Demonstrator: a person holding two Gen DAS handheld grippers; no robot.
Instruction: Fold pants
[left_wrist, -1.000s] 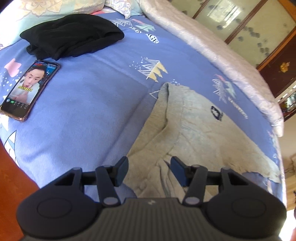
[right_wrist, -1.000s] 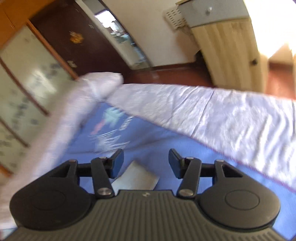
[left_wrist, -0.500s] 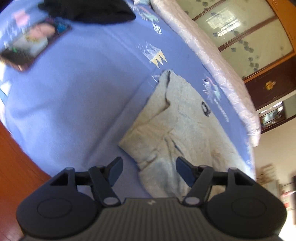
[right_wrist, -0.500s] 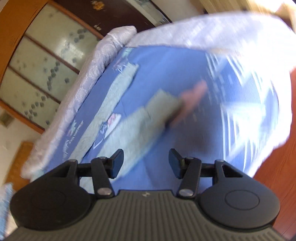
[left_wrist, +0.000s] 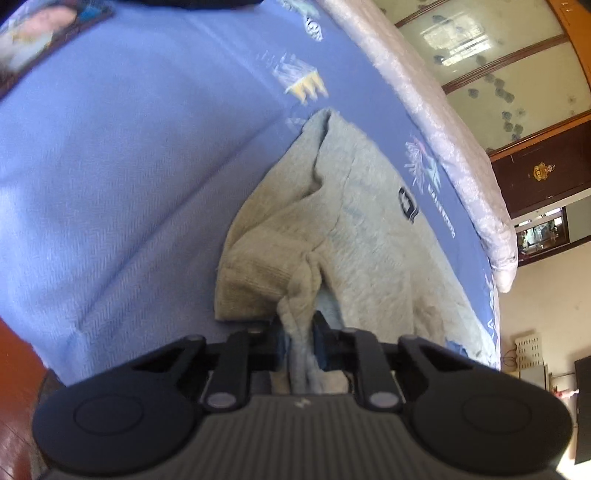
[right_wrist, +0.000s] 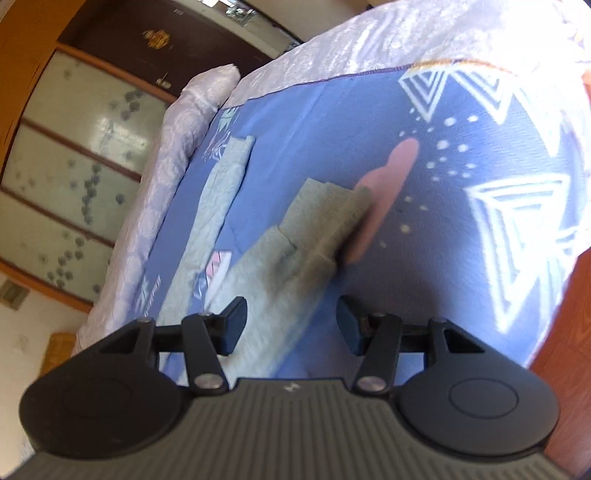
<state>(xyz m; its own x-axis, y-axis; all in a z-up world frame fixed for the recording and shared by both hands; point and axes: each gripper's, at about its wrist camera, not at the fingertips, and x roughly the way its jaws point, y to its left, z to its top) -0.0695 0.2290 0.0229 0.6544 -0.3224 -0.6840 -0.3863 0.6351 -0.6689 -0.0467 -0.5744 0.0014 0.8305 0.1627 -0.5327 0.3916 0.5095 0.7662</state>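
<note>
Blue bedsheet (left_wrist: 110, 184) open leftward; left hand-held gripper (left_wrist: 300, 341) closing on pants (left_wrist: 369, 240) edge; right hand-held gripper (right_wrist: 291, 325) released.

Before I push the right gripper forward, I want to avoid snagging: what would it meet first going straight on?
Probably the grey pants: a leg lies just ahead, between the open fingers of the right gripper, on the blue bedsheet. Depth is unclear.

Blue patterned bedsheet (left_wrist: 129, 184) fills frame centre. Phone (left_wrist: 40, 48) at upper left, blurred. Pale quilt (left_wrist: 436, 122) along upper right; frosted glass doors (left_wrist: 491, 62) beyond it.
</note>
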